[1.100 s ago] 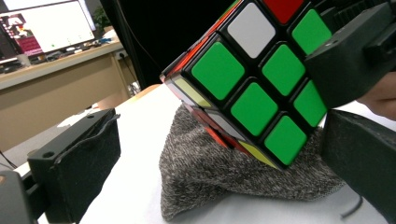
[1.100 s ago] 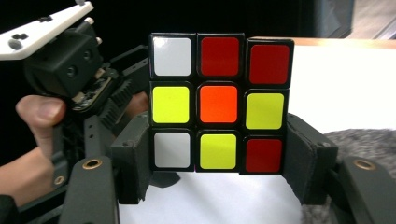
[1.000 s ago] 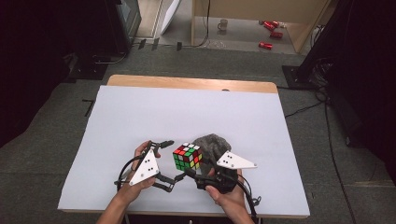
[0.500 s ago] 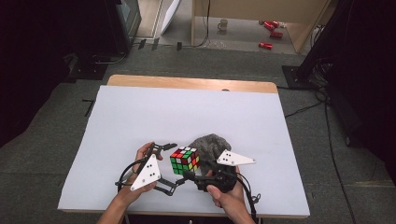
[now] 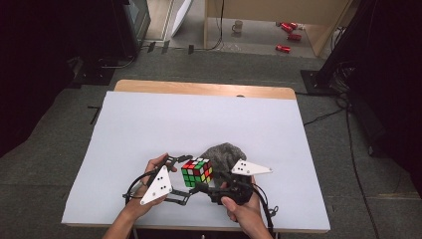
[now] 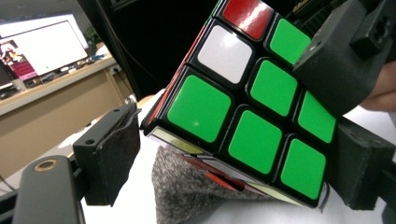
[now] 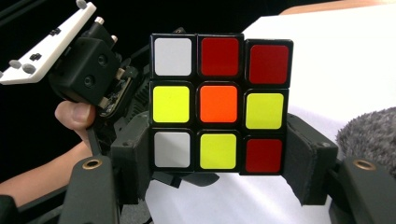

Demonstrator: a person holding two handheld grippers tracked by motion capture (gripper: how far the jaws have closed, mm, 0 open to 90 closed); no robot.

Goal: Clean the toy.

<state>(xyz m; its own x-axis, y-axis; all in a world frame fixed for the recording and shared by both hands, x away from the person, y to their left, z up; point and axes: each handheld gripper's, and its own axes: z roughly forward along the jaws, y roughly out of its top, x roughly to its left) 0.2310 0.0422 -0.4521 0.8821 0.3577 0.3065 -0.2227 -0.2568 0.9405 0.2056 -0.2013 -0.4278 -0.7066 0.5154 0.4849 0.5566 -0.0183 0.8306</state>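
Shifted slightly left: multicoloured puzzle cube (image 5: 197, 172), clamped by right gripper (image 5: 206, 190). Grey fuzzy cloth (image 5: 223, 153) just behind. Tilted, green face toward parted left gripper (image 5: 180, 160).

This looks like a lab or studio workspace. A white-covered table (image 5: 199, 124) stands on grey carpet between black drapes at nine and three o'clock, with cables (image 5: 343, 112) trailing across the floor. At twelve o'clock a plywood partition (image 5: 268, 10) rises, and a lit monitor (image 6: 42, 46) sits on a side desk.

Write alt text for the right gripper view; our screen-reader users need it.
A scrambled puzzle cube is clamped between the right gripper's two black jaws, its orange-centred face towards the camera. Behind left is the left gripper; a grey fuzzy cloth lies right.
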